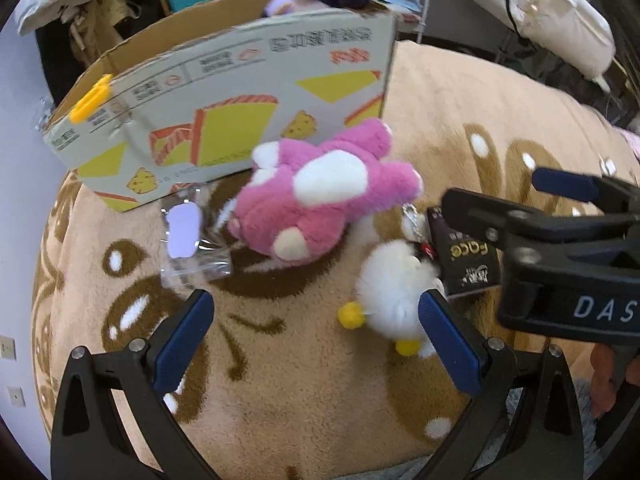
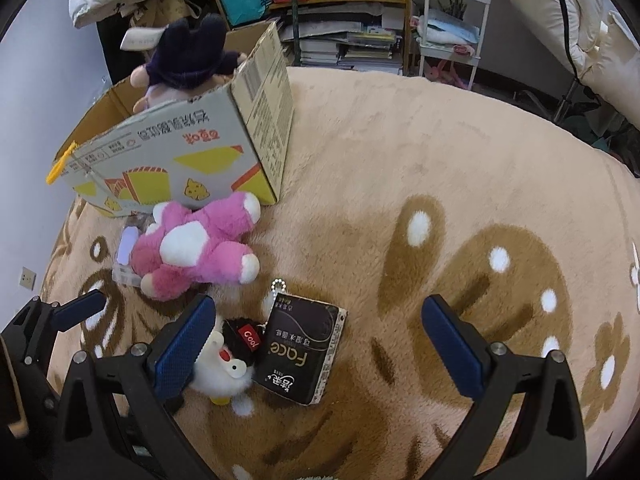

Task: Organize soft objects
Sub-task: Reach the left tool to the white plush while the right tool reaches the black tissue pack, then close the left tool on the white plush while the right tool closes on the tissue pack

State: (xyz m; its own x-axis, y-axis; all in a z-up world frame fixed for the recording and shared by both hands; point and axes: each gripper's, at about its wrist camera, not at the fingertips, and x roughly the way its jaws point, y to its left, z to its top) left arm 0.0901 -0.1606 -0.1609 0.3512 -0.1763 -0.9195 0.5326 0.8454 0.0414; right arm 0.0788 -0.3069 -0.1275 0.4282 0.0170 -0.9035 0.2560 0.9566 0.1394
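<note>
A pink and white plush (image 1: 320, 196) (image 2: 200, 248) lies on the beige blanket in front of an open cardboard box (image 1: 240, 100) (image 2: 180, 148). A dark purple plush (image 2: 188, 56) sits inside the box. A small white chick plush (image 1: 392, 292) (image 2: 220, 368) lies beside a black tissue pack (image 1: 468, 256) (image 2: 304, 356). My left gripper (image 1: 318, 340) is open above the blanket, its right finger close to the chick. My right gripper (image 2: 318, 340) (image 1: 490, 191) is open over the tissue pack, with the chick by its left finger.
A clear plastic packet with a lilac item (image 1: 188, 236) lies left of the pink plush. Beyond the blanket (image 2: 400, 160) stand a bookshelf (image 2: 352, 40), a white cart (image 2: 452, 20) and white bedding (image 2: 592, 32). A wall runs along the left.
</note>
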